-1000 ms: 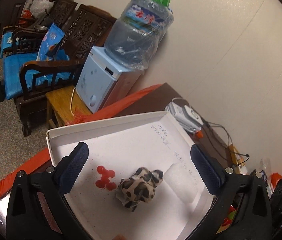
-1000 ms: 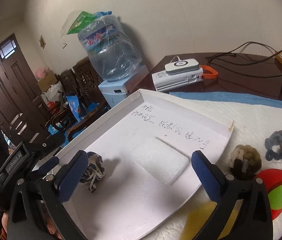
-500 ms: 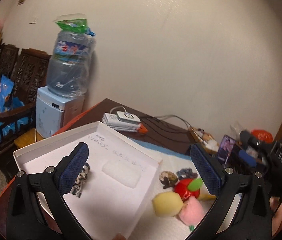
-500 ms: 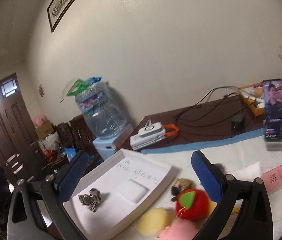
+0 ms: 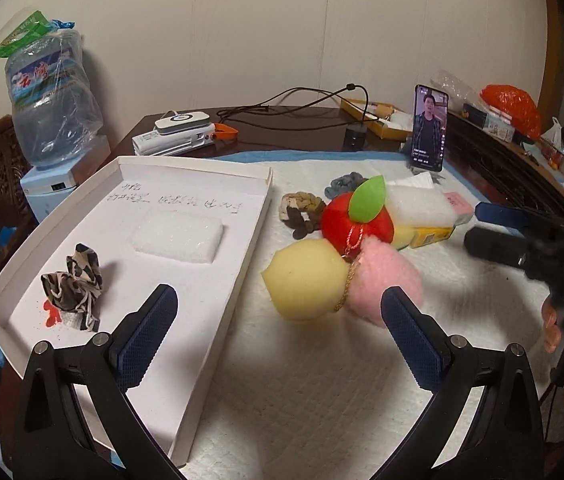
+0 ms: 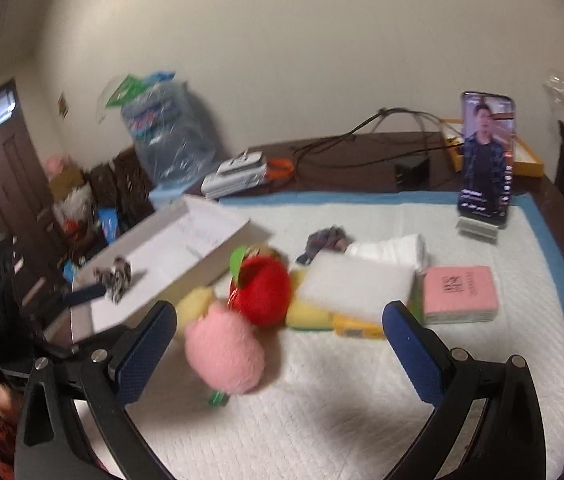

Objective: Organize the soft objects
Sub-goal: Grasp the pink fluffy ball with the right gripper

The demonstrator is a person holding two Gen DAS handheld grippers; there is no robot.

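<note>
Right wrist view is motion-blurred: edges of the white tray and the patterned scrunchie inside it are smeared, and the handwriting on the tray floor is unreadable there. A grey scrunchie in mid-frame is only a dark smudge. The yellow sponge ball is mostly hidden behind the pink plush ball.

Left wrist view is sharp. Tray fills the left half: thin white card with low walls, handwritten lines near its far end, a red stain at lower left. Patterned scrunchie, crumpled black-and-cream fabric, lies on the tray floor at centre left; a white foam pad, flat and rectangular, lies beyond it, apart. Only this view shows the braided brown scrunchie and grey scrunchie clearly, just outside the tray's right wall. Yellow sponge ball, pink plush ball and red plush apple with a green felt leaf cluster mid-frame, touching, on the quilted white pad.

Only the right wrist view shows the pink tissue pack in full, beside a white foam block.

Left gripper: fingers spread wide, nothing between. Right gripper: likewise spread, empty; pink ball lies between the fingers in frame, no contact visible.

Phone stands upright, upper right.
</note>
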